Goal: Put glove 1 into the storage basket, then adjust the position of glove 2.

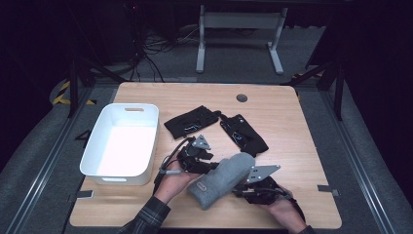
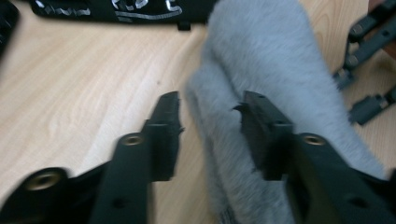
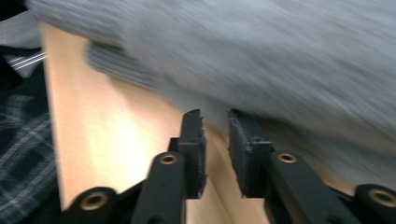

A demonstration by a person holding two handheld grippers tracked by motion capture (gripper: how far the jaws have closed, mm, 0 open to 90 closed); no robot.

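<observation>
The grey mitten lies on the desk between both grippers — left gripper fingers parted, astride its edge, right gripper fingers slightly apart, gripping nothing. White bin empty — packing seems unstarted.

I see a grey mitten of soft, fuzzy cloth, fleece by the look of it, on a table of smooth, matt, pale wood. The bin is glossy white plastic. Two black gloves look like matt fabric, though they show too small for certainty.
</observation>
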